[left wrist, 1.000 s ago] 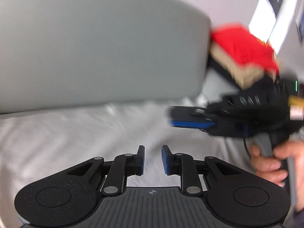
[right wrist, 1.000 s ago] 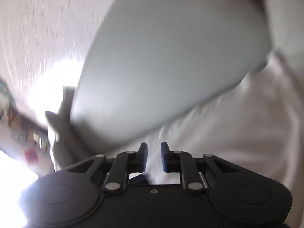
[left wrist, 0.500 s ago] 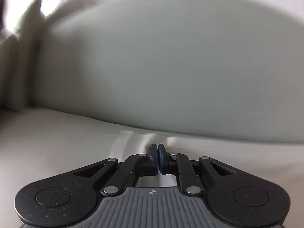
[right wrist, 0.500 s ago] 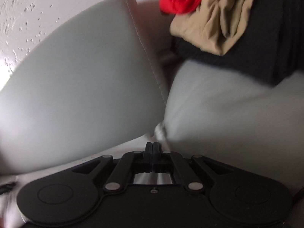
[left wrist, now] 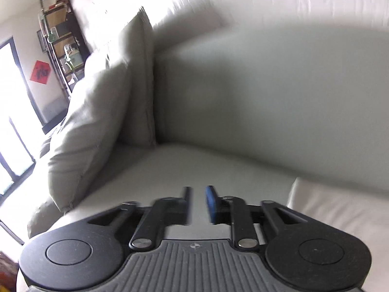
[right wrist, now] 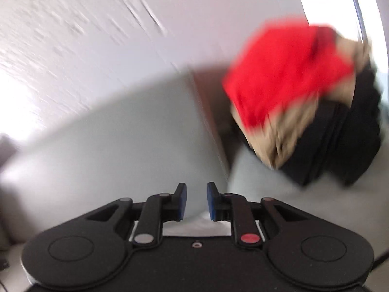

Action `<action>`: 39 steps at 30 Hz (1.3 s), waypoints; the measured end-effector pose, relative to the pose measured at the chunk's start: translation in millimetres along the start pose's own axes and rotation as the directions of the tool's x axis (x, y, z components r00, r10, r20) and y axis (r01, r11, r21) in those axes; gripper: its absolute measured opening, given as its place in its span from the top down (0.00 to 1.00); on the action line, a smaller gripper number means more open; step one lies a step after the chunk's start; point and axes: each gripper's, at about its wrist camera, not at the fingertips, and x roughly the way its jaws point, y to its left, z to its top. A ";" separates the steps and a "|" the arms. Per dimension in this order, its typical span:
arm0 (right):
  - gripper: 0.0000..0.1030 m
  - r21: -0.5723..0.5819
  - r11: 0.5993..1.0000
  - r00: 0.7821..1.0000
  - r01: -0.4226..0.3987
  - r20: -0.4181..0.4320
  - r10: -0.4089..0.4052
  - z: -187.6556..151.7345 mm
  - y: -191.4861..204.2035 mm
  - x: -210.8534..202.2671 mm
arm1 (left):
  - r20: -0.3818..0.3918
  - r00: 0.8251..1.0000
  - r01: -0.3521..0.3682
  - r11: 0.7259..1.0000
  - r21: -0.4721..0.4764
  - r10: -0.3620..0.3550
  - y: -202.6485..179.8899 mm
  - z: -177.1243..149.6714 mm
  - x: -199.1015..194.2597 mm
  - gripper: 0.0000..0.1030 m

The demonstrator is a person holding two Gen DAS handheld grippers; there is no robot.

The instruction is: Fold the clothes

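Both grippers, left (left wrist: 197, 205) and right (right wrist: 196, 201), fingers narrowly parted, empty, white garment edge (left wrist: 340, 209) perhaps beside left.

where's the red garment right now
In the right wrist view, upper right: the red garment tops a pile, over tan clothing and black clothing, beside the sofa cushion.

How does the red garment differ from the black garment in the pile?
The red garment lies on top of the pile; the black garment lies at the bottom, under a tan one. The red one is bright, the black one dark. Both are blurred and rest on the sofa.
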 end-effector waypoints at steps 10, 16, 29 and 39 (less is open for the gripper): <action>0.62 -0.076 0.975 0.946 -0.208 0.238 0.221 46.1 30.1 -218.0 | 0.237 0.878 0.451 0.884 -0.122 -0.415 125.5 -21.6 -178.4 0.64; 0.42 -0.084 0.978 0.974 -0.191 0.110 0.199 8.9 -4.7 -247.8 | 0.078 0.899 0.430 0.903 0.025 -0.431 136.0 -77.7 -163.0 0.57; 0.63 0.018 1.000 0.954 0.008 -0.299 -0.002 -98.3 -51.9 -188.5 | -0.134 0.919 0.393 0.889 0.236 -0.371 56.3 -146.4 -127.4 0.40; 0.80 -0.100 0.984 0.861 -0.146 -0.503 0.076 -147.6 1.9 -151.2 | -0.277 0.893 0.427 0.861 0.276 -0.354 20.1 -163.3 -106.9 0.39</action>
